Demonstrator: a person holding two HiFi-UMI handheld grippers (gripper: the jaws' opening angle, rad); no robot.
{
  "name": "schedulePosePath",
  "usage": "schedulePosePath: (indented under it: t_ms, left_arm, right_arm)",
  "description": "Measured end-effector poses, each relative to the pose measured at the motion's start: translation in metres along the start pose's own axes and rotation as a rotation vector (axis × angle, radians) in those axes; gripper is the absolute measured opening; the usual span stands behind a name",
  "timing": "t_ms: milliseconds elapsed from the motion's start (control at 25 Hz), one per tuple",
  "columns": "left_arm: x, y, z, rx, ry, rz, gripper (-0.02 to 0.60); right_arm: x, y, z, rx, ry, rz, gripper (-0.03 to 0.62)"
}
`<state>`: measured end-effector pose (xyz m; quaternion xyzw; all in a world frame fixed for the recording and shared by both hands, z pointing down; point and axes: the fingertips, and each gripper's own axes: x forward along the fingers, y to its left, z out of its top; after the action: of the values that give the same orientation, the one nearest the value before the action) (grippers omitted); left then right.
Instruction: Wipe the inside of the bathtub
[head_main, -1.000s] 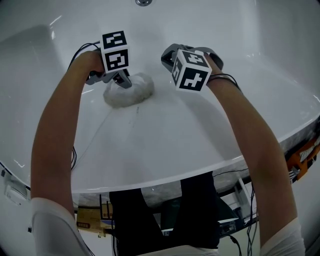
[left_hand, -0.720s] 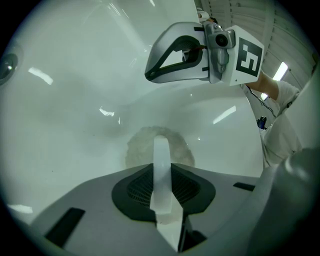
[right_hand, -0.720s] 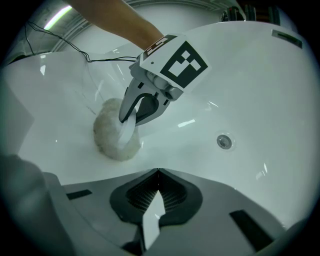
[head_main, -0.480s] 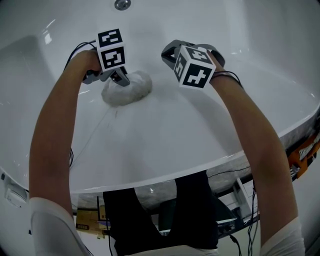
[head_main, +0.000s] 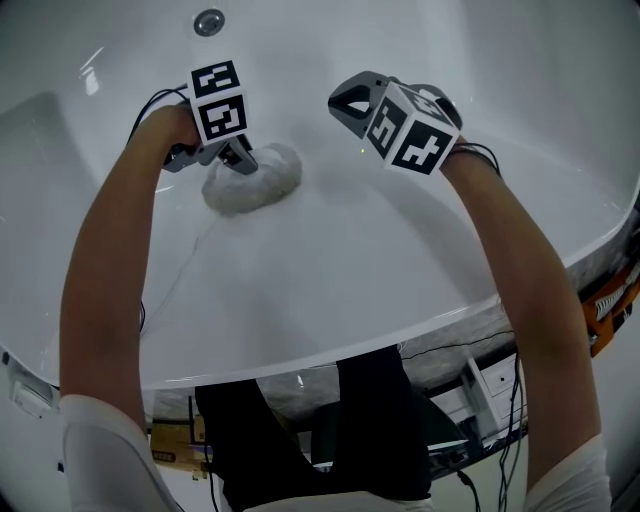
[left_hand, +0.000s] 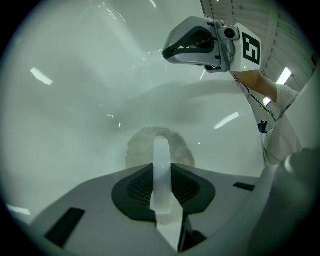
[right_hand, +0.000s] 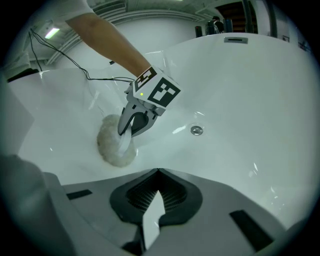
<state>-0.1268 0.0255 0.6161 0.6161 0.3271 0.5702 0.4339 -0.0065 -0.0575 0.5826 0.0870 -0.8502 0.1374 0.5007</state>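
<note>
Inside the bathtub (head_main: 350, 270), left hand-held gripper (head_main: 243, 160) pinches the cloth (head_main: 268, 182), arm outstretched.

White bathtub (head_main: 330, 290), glossy inside, round drain (head_main: 209, 22) at far end; fluffy white cloth (head_main: 255, 180) (bunched) on sloped wall.

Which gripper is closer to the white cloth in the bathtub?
Left. The left gripper is on the cloth, its jaws shut on the cloth's edge. The right gripper hangs apart from it, to its right in the head view, shut and empty.
</note>
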Motion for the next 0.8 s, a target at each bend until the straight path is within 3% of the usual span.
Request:
schedulePosePath:
  t_ms: [800]
  left_arm:
    - [-0.001,0.0,0.003,0.054,-0.024,0.003,0.086]
  right_arm:
    - [-0.032,-0.005,0.013,0.08,-0.099,-0.034,0.018]
